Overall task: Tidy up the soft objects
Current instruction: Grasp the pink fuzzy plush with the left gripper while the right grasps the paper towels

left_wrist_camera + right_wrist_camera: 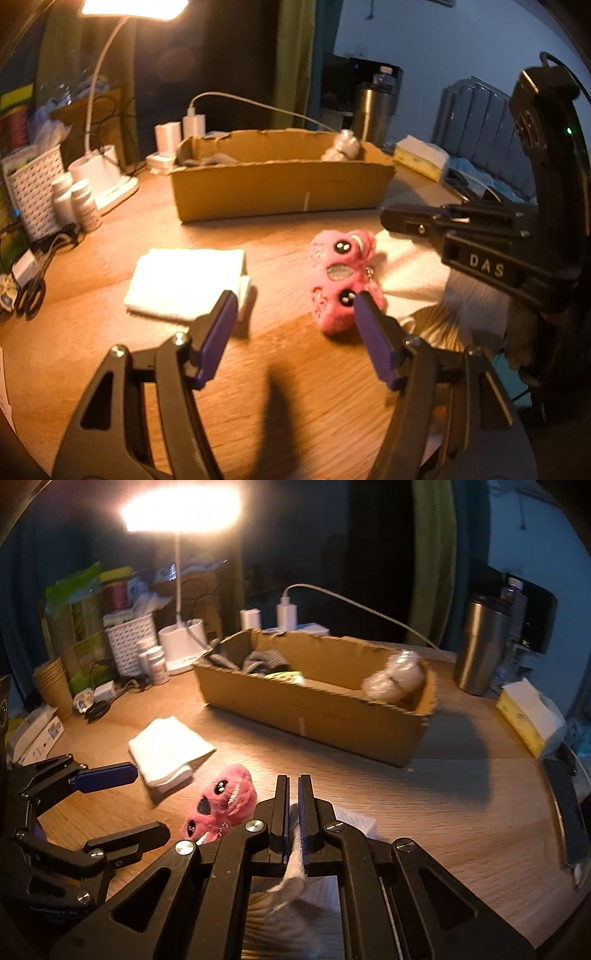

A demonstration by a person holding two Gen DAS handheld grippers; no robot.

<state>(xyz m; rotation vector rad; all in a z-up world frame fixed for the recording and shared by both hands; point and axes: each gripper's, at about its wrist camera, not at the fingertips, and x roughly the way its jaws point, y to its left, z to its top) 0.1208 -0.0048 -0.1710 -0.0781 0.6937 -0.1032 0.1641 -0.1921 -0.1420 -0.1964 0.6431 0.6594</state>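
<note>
One open cardboard box [314, 709] stands on the wooden desk [461, 805], a long low carton with torn upper edges. Inside it, at the end toward the lamp, lie grey knitted pieces [264, 661], with something green and pale just beside them; how many grey pieces there are cannot be told. At the opposite end sits one pale, shiny wrapped bundle [393, 677] leaning against the end wall.

Outside the box, three soft things lie on the desk. One folded white cloth [186, 282] rests flat in front of the box on the lamp side. One pink plush toy [341, 280] with black bead eyes lies near the middle of the desk, well short of the box. Touching it on its far side is one white ribbed cloth [417, 284], spread on the desk.

The left tool [295, 310] is spread wide, its purple pads [216, 332] holding nothing; one pad tip lies against the plush toy, the other reaches over the edge of the folded white cloth. The right tool [294, 805] is pinched nearly closed on the white ribbed cloth [295, 867], a fold of which runs up between its pads.

Around the box stand one lit desk lamp [181, 513], one steel tumbler [480, 646], one yellow tissue pack [528, 716], one white lattice basket [129, 646], two white pill bottles [75, 203] and two white chargers [181, 131].
</note>
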